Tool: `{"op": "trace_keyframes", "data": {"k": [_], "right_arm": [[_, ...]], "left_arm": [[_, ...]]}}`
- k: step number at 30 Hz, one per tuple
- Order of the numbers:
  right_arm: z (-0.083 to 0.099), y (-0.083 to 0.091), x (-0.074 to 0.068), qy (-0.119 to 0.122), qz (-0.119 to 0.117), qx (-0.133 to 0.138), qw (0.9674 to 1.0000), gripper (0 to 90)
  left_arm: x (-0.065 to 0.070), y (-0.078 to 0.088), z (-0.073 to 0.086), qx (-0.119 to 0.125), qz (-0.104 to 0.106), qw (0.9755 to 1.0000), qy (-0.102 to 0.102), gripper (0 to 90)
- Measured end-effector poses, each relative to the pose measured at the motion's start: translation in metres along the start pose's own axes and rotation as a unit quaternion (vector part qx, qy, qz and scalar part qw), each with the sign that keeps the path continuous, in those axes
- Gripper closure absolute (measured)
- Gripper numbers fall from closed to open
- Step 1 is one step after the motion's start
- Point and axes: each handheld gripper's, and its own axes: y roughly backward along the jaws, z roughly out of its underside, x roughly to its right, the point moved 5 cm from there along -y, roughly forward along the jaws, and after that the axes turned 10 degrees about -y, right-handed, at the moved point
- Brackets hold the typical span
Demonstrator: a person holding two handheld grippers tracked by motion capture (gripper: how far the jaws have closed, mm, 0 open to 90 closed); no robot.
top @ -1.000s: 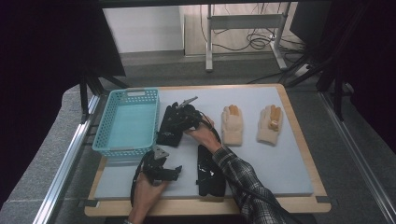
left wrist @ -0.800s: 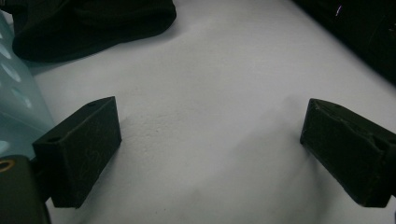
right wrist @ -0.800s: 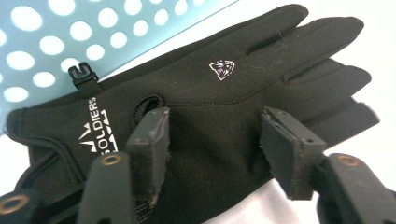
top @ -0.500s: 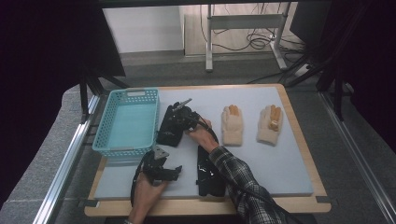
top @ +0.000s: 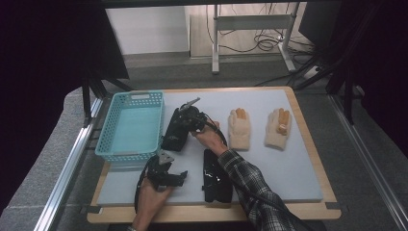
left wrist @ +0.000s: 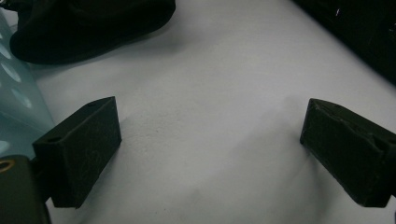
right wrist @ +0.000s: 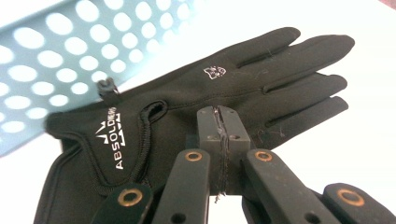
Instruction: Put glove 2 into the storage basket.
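A black glove (top: 174,134) (right wrist: 261,70) lies beside the teal basket (top: 139,95), fingers pointing away from me. My right gripper (top: 186,119) (right wrist: 219,126) is over its back. Its jaws have just been closing and now stand shut, pinching a fold of the glove's fabric. A second black glove (top: 216,182) lies near the front edge. My left gripper (top: 182,175) (left wrist: 210,154) rests low on the mat near the front left, open, with bare mat between its pads (left wrist: 79,149).
Two cream knitted gloves (top: 239,129) (top: 278,127) lie palm down right of the middle. The grey mat (top: 288,163) sits on a wood-edged board. The basket's perforated wall (right wrist: 56,60) stands close behind the held glove.
The right gripper has shut on the black glove next to the basket and lifted a little. The left hand and gripper have kept still.
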Motion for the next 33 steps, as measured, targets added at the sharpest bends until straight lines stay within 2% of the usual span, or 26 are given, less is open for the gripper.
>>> {"op": "trace_keyframes", "data": {"k": [7, 12, 13, 14, 18, 19, 24, 25, 33], "right_arm": [[-0.003, 0.021, -0.001, 0.002, -0.011, 0.017, 0.9998, 88.5], [-0.006, 0.047, 0.001, -0.001, -0.019, 0.034, 0.9992, 88.5], [-0.006, 0.047, 0.001, -0.001, -0.019, 0.034, 0.9992, 88.5], [-0.005, 0.056, 0.001, -0.002, -0.024, 0.040, 0.9989, 88.6], [0.000, 0.075, 0.003, -0.006, -0.034, 0.047, 0.9983, 88.5], [0.000, 0.075, 0.003, -0.006, -0.034, 0.047, 0.9983, 88.5], [0.019, 0.103, 0.006, -0.017, -0.058, 0.052, 0.9968, 88.6], [0.019, 0.103, 0.006, -0.017, -0.058, 0.052, 0.9968, 88.6], [0.051, 0.146, 0.004, -0.023, -0.097, 0.063, 0.9930, 88.5]], "left_arm": [[0.000, 0.000, 0.000, -0.001, 0.000, 1.0000, -0.001, 5.4], [0.000, 0.000, 0.000, -0.001, 0.000, 1.0000, -0.001, 5.3], [0.000, 0.000, 0.000, -0.001, 0.000, 1.0000, -0.001, 5.3], [0.000, 0.000, 0.000, -0.001, 0.000, 1.0000, -0.001, 5.3], [0.000, 0.000, 0.000, -0.001, -0.001, 1.0000, -0.001, 5.3], [0.000, 0.000, 0.000, -0.001, -0.001, 1.0000, -0.001, 5.3], [0.000, 0.000, 0.000, 0.000, -0.001, 1.0000, -0.001, 5.3], [0.000, 0.000, 0.000, 0.000, 0.000, 1.0000, -0.002, 5.3], [0.000, 0.000, 0.000, 0.000, -0.001, 1.0000, -0.002, 5.3]]}}
